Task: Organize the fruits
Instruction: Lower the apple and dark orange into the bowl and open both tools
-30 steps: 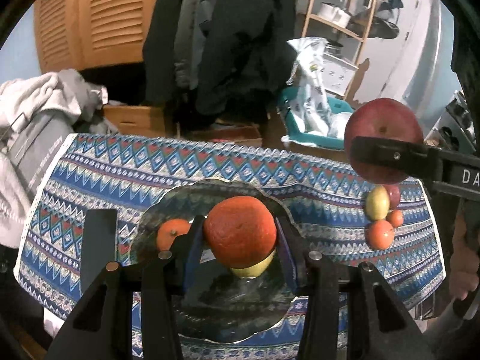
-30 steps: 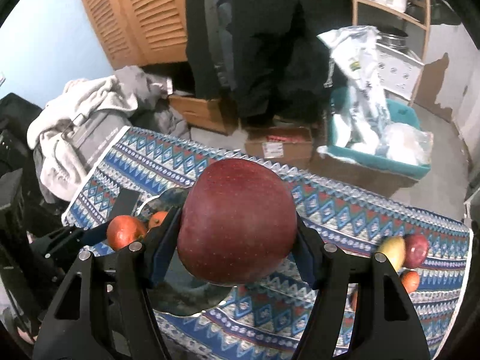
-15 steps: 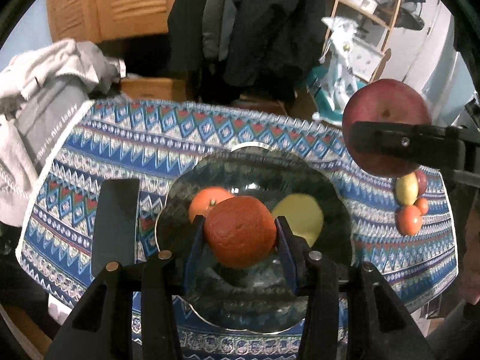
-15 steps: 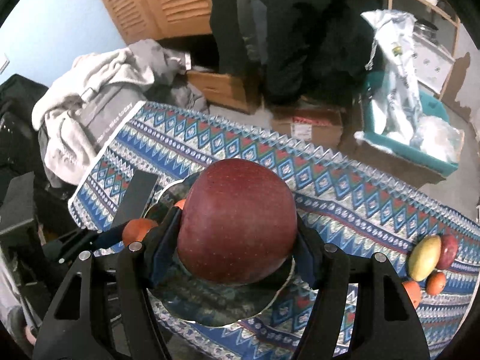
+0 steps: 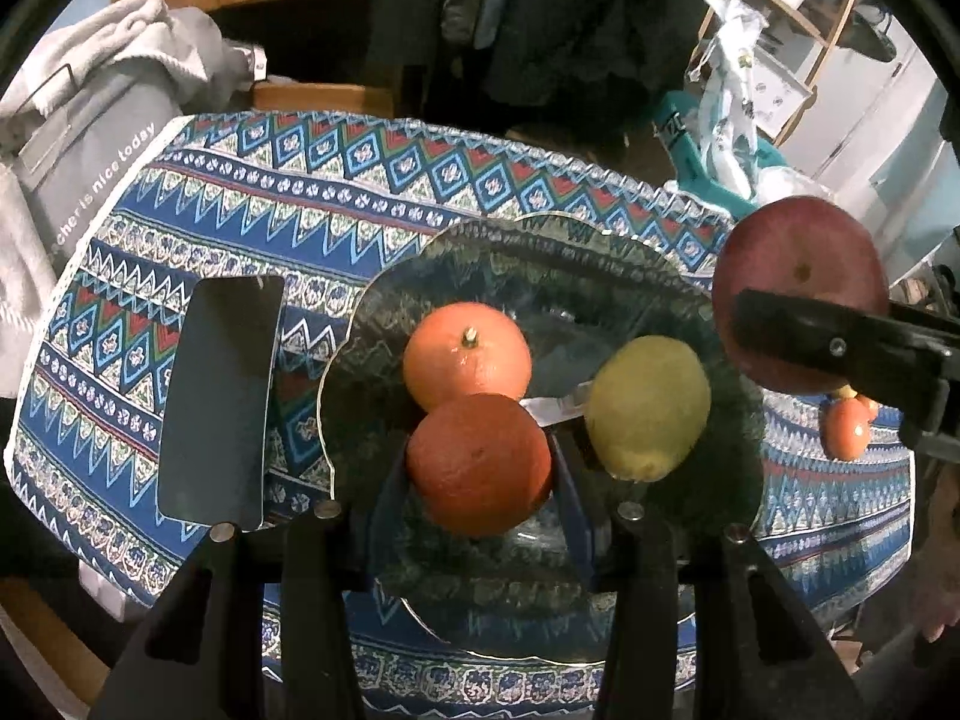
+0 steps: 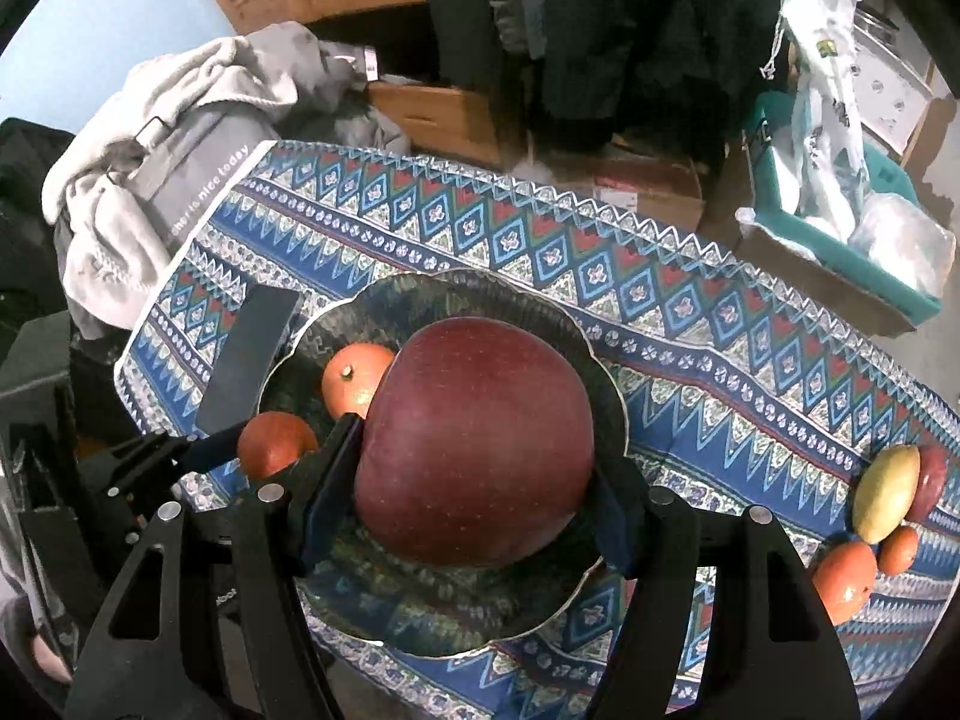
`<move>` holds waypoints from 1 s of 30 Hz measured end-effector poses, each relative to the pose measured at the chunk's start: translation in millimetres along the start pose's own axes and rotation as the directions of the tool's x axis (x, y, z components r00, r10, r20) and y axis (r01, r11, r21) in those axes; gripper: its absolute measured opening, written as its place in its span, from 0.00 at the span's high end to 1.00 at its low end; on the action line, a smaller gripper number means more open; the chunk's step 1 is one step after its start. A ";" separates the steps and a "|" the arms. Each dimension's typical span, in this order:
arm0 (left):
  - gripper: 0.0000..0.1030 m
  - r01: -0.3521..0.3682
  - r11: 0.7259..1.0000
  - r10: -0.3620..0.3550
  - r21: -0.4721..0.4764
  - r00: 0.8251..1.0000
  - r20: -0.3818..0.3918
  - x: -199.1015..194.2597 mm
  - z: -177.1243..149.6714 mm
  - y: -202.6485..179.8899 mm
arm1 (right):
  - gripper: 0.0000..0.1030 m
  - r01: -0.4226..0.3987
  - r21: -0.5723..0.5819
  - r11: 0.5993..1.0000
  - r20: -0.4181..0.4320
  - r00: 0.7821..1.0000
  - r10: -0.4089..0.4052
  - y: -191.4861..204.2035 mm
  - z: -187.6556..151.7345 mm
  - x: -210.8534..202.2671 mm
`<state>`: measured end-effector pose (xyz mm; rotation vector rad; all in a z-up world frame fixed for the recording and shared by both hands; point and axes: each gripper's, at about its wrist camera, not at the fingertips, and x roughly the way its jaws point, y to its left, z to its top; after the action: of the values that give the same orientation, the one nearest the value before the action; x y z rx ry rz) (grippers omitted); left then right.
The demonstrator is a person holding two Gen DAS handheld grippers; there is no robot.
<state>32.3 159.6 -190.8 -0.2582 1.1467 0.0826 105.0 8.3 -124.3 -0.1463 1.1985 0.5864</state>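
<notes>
- Left gripper [image 5: 480, 468] has dropped low into the glass dish [image 5: 384, 300], fingers clamped on an orange [image 5: 478, 473], release looks close.
- Right gripper [image 6: 474, 504] followed over the dish, gripping the red apple [image 6: 474, 438].
- Leftover fruit [image 6: 882, 516] waits far right on the worktop [image 6: 690, 300].

From the left wrist we look forward and steeply down along the left gripper [image 5: 480, 468], close above the glass plate [image 5: 708, 312] on the patterned cloth [image 5: 288, 204]. From the right wrist we look down along the right gripper [image 6: 474, 480] from a little higher, taking in more floor. Both views share the plate [image 6: 606, 384], the cloth [image 6: 720, 324], the stemmed orange [image 5: 467, 355] [image 6: 354, 381] and the dark phone [image 5: 219, 402] [image 6: 249, 351].
</notes>
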 end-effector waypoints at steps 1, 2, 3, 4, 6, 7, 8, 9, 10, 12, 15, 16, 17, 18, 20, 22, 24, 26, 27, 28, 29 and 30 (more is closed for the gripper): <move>0.52 -0.006 1.000 0.006 0.004 1.000 -0.008 1.9 -0.4 -0.6 | 0.33 0.000 -0.002 1.000 -0.004 1.000 0.000 0.4 -0.1 1.5; 0.52 -0.007 1.000 0.007 0.010 1.000 -0.014 3.4 -0.7 -1.5 | 0.33 0.001 -0.003 1.000 -0.005 1.000 -0.001 0.9 -0.5 2.4; 0.50 -0.012 1.000 0.012 0.017 1.000 -0.022 4.7 -0.8 -2.5 | 0.33 0.001 -0.003 1.000 -0.006 1.000 -0.001 1.6 -0.4 3.4; 0.49 -0.019 1.000 0.020 0.025 0.999 -0.026 5.4 -1.0 -3.8 | 0.33 0.000 -0.005 1.000 -0.009 1.000 0.000 2.2 -0.3 4.6; 0.49 -0.029 0.999 0.030 0.033 0.999 -0.017 3.6 -1.4 -5.3 | 0.33 -0.005 -0.004 1.000 -0.013 1.000 0.005 2.9 0.9 6.7; 0.49 -0.033 0.999 0.033 0.033 0.999 -0.009 2.3 -0.2 -5.2 | 0.33 -0.011 -0.002 1.000 -0.015 1.000 0.011 3.2 2.0 7.5; 0.48 -0.036 0.999 0.036 0.031 0.999 0.000 0.4 0.8 -4.6 | 0.33 -0.014 0.000 1.000 -0.015 1.000 0.014 3.3 3.1 8.5; 0.46 -0.039 0.999 0.039 0.027 0.999 0.010 -2.0 1.9 -3.5 | 0.33 -0.018 0.001 1.000 -0.016 1.000 0.018 3.7 4.6 9.7; 0.43 -0.043 0.999 0.043 0.018 0.999 0.027 -5.4 3.8 -1.4 | 0.33 -0.020 0.001 1.000 -0.017 1.000 0.020 4.2 6.0 11.3; 0.39 -0.045 0.999 0.045 -0.002 0.998 0.051 -10.2 7.2 3.4 | 0.33 -0.020 0.000 1.000 -0.021 1.000 0.020 5.9 8.5 15.7; 0.39 -0.058 0.998 0.060 -0.028 0.995 0.077 -14.5 13.6 11.1 | 0.33 -0.030 0.005 1.000 -0.031 0.999 0.030 7.1 12.3 24.4; 0.39 -0.059 0.998 0.062 -0.037 0.995 0.082 -15.3 16.5 13.9 | 0.33 -0.035 0.007 0.999 -0.035 0.999 0.035 7.3 13.8 28.0; 0.39 -0.061 0.997 0.065 -0.044 0.994 0.088 -16.1 18.2 15.9 | 0.33 -0.040 0.010 0.999 -0.041 0.998 0.040 7.4 15.4 32.2; 0.39 -0.064 0.997 0.069 -0.051 0.993 0.095 -17.0 20.2 18.2 | 0.33 -0.043 0.012 0.999 -0.047 0.998 0.044 7.5 16.9 36.5; 0.39 -0.077 0.995 0.084 -0.063 0.990 0.111 -19.3 24.2 22.6 | 0.33 -0.047 0.016 0.999 -0.055 0.997 0.048 7.8 19.3 42.7; 0.39 -0.086 0.994 0.095 -0.072 0.988 0.122 -20.7 27.9 27.1 | 0.33 -0.057 0.027 0.998 -0.067 0.996 0.058 7.4 22.1 50.7; 0.39 -0.087 0.992 0.098 -0.088 0.987 0.127 -21.4 30.8 31.3 | 0.33 -0.065 0.034 0.997 -0.080 0.994 0.068 7.1 23.7 57.2; 0.39 -0.083 0.990 0.098 -0.113 0.987 0.131 -22.1 33.0 36.0 | 0.33 -0.068 0.035 0.997 -0.091 0.993 0.071 7.8 24.7 62.6; 0.39 -0.082 0.989 0.097 -0.120 0.986 0.132 -22.2 33.7 37.0 | 0.33 -0.067 0.035 0.997 -0.097 0.993 0.070 7.9 25.5 65.6; 0.39 -0.077 0.989 0.094 -0.126 0.987 0.134 -22.4 34.3 38.4 | 0.33 -0.066 0.035 0.997 -0.103 0.992 0.070 8.0 25.8 68.8; 0.39 -0.075 0.989 0.093 -0.128 0.987 0.134 -22.3 34.7 39.0 | 0.33 -0.066 0.036 0.997 -0.113 0.991 0.069 8.0 26.0 72.6; 0.39 -0.077 0.989 0.094 -0.128 0.986 0.135 -22.2 34.5 38.9 | 0.32 -0.066 0.036 0.997 -0.119 0.990 0.070 7.6 25.7 74.6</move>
<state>46.2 207.1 -163.6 -0.3071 1.0138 0.2438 140.2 51.4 -180.8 -0.1153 1.3334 0.6243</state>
